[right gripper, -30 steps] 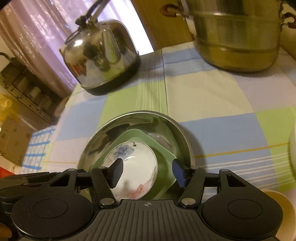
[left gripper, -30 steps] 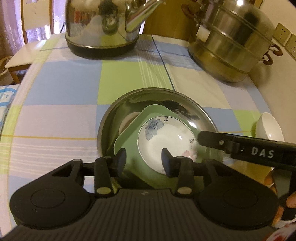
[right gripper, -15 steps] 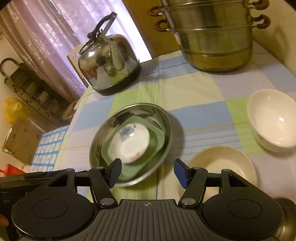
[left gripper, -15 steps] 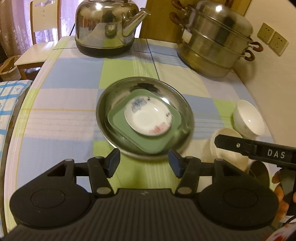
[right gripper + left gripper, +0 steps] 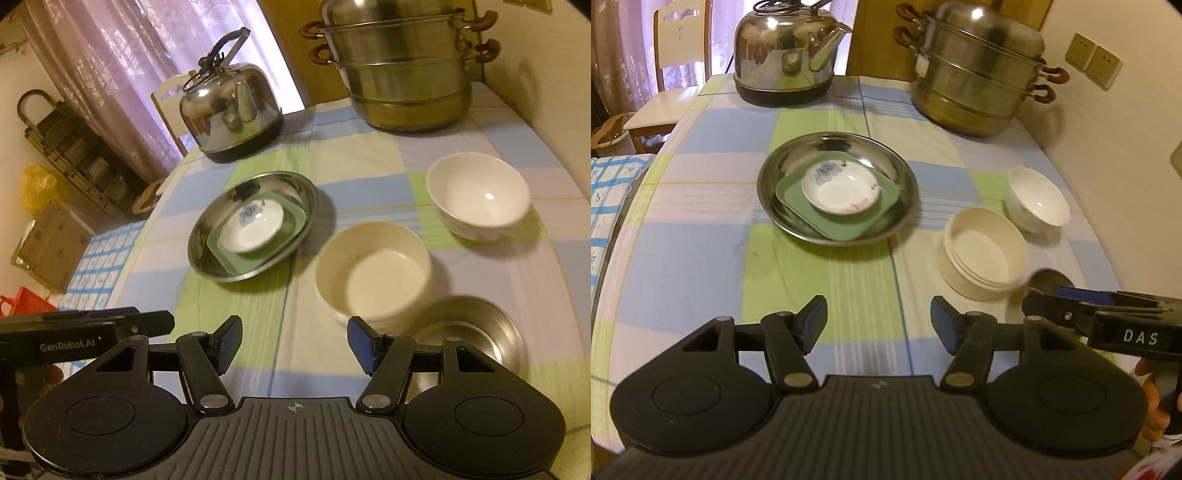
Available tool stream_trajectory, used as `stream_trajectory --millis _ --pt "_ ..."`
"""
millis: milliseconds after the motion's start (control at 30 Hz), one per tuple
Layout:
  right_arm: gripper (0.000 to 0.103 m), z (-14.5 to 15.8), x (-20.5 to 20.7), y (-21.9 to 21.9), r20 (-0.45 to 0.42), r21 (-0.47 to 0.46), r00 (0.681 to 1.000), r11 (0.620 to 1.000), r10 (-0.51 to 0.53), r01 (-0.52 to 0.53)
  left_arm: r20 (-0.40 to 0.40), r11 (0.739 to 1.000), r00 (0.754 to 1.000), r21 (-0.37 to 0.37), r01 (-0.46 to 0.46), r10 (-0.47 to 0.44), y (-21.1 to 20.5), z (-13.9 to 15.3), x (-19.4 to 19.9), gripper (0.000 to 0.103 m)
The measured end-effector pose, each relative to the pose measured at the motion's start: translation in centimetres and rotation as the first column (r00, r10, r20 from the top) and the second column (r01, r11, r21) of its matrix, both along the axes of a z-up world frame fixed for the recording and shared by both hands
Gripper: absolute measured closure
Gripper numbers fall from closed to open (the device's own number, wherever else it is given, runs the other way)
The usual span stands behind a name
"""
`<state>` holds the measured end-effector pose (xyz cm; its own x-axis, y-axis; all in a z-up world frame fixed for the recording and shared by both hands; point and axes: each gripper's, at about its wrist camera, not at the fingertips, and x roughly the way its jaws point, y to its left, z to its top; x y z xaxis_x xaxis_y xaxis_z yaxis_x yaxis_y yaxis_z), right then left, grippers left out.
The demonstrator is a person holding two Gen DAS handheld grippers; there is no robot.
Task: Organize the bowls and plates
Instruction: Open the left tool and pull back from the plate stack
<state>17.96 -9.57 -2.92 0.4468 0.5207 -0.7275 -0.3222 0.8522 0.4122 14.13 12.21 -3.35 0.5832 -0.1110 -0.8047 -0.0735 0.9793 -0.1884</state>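
A steel plate (image 5: 783,177) (image 5: 207,236) holds a green square plate (image 5: 798,206) (image 5: 291,225), with a small white floral dish (image 5: 838,188) (image 5: 251,229) on top. A cream bowl (image 5: 982,254) (image 5: 373,273), a white bowl (image 5: 1036,199) (image 5: 478,195) and a small steel bowl (image 5: 476,332) (image 5: 1049,280) stand to the right. My left gripper (image 5: 879,321) is open and empty above the cloth, short of the steel plate. My right gripper (image 5: 293,339) is open and empty, near the cream bowl.
A steel kettle (image 5: 786,55) (image 5: 229,110) and a stacked steamer pot (image 5: 979,74) (image 5: 406,66) stand at the back of the checked tablecloth (image 5: 701,258). A wall runs along the right. A chair (image 5: 668,74) stands beyond the table's far left.
Both grippers have pulled back and up from the steel plate, empty. The stacked plates stay put. The bowls on the right have come into view.
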Motion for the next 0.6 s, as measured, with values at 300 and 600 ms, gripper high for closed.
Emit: stream_trajectory --millis 300,600 --pt "0.040 0.2 -4.1 -3.4 0.000 -0.032 1.000 0.999 0.017 -0.017 0.005 1.000 1.000 -0.009 -0.004 0.004 -3.5 0.4 -4.1 0.044" --pt "0.040 0.5 -7.0 -6.9 0.015 -0.043 1.000 0.999 0.009 -0.009 0.017 1.000 1.000 0.022 -0.010 0.010 -6.9 1.0 -7.2 0.044"
